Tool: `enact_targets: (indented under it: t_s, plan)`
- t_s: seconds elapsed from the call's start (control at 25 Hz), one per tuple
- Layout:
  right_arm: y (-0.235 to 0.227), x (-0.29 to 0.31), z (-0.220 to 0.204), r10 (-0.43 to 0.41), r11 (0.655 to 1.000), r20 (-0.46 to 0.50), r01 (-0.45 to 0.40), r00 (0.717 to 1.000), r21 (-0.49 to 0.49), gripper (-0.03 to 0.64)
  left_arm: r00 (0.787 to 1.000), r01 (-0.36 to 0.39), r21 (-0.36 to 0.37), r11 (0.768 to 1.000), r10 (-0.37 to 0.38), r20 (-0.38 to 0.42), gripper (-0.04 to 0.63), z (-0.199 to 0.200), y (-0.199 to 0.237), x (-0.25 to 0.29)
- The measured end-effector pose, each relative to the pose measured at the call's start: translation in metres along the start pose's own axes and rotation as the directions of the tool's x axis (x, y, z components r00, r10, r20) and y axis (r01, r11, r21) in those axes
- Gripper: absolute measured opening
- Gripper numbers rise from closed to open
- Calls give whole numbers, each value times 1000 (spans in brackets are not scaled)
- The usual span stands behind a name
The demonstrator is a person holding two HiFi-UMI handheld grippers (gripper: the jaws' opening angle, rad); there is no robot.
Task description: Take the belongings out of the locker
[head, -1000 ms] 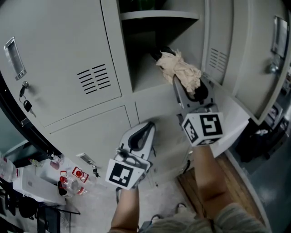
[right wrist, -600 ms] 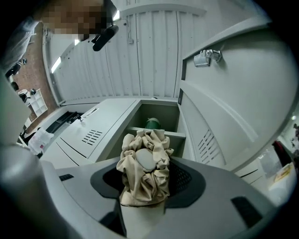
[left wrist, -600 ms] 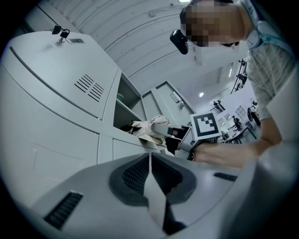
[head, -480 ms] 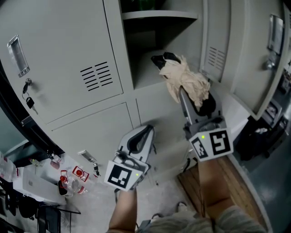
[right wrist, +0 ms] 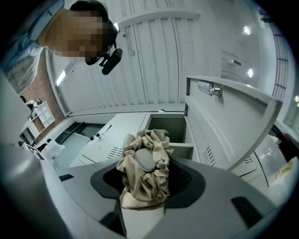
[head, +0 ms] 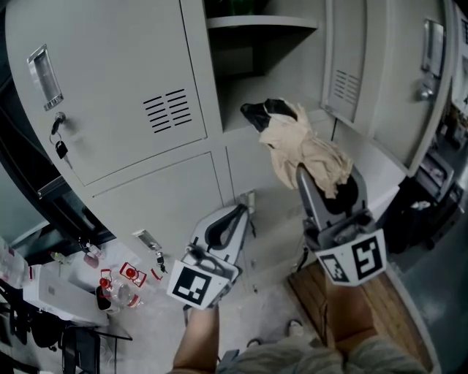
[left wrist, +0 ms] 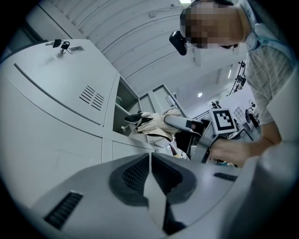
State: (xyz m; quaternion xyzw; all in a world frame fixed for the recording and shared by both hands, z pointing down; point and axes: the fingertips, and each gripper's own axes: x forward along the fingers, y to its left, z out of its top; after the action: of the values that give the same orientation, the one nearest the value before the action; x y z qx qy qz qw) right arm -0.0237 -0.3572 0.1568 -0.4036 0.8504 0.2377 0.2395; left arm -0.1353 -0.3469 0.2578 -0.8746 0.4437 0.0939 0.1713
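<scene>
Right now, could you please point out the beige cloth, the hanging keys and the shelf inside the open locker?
beige cloth (head: 303, 148), head view, on the middle of the crumpled bundle.
hanging keys (head: 61, 150), head view, on the dark piece dangling below the lock.
locker shelf (head: 263, 23), head view, on its front edge.

Open locker compartment (head: 241, 80) free inside below its shelf (head: 263, 23), swung-out door (head: 351, 51) walling the right, closed door (head: 110, 95) on the left, cloth bundle (head: 303, 150) before its lower right corner

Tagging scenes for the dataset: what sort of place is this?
Likely a locker area in a workshop or lab: a bank of grey metal lockers with vented doors, keys hanging from one lock, one compartment open, a ribbed ceiling with lights overhead.
</scene>
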Motion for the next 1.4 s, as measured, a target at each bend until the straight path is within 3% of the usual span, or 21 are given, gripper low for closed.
enact_targets:
  t_s: [0.68,1.08,1.4]
  plan:
    - [88,-71,-3,119,979,-45,-110,992,169,216,999,47,15,999,-46,-14,3,20,-30,-67]
    - [131,-113,-38,210,953,-137,-171,968,249,216,995,71,-28,997,-73,-63,3,-2,-50,-110]
    - [144,-120,-54,209,947,-172,-155,963,283,216,995,58,-79,995,-64,-81,3,-15,-53,-126]
